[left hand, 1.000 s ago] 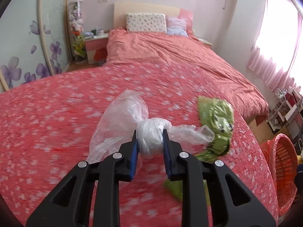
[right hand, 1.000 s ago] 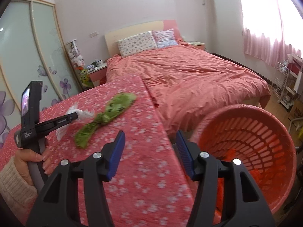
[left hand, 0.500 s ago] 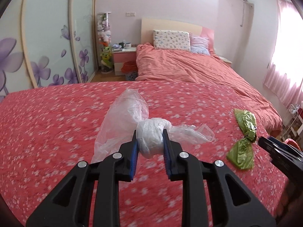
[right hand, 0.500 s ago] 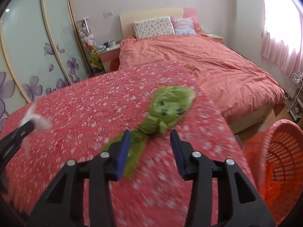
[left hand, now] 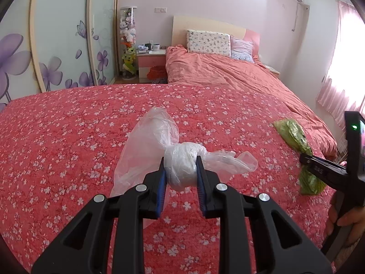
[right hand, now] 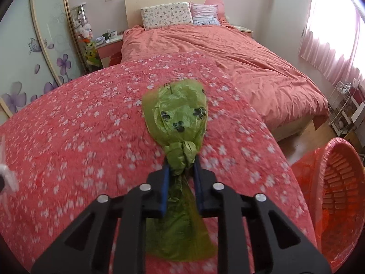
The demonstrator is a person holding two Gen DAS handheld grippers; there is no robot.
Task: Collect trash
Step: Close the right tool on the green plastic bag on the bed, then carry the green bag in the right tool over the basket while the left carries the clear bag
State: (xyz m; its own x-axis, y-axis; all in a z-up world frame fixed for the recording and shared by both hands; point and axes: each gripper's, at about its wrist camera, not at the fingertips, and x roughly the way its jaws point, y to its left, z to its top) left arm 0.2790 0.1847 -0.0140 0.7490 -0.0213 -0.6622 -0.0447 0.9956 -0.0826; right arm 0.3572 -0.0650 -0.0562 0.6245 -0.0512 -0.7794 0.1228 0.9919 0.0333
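My left gripper (left hand: 180, 170) is shut on the knot of a clear plastic bag (left hand: 150, 141) and holds it above the red floral cover (left hand: 68, 137). My right gripper (right hand: 181, 167) has its jaws closed around the knot of a green plastic bag (right hand: 178, 114) with black paw prints, which lies on the same cover. The green bag (left hand: 292, 134) and the right gripper's body also show at the right edge of the left wrist view.
An orange laundry-style basket (right hand: 337, 196) stands on the floor at the right, below the cover's edge. Behind is a bed (right hand: 228, 52) with pillows, a nightstand (left hand: 151, 65), and a wardrobe (left hand: 45, 45) with flower decals on the left.
My right gripper moved forward onto the green bag and closed on its knot. My left gripper still holds the clear bag and has swung slightly left.
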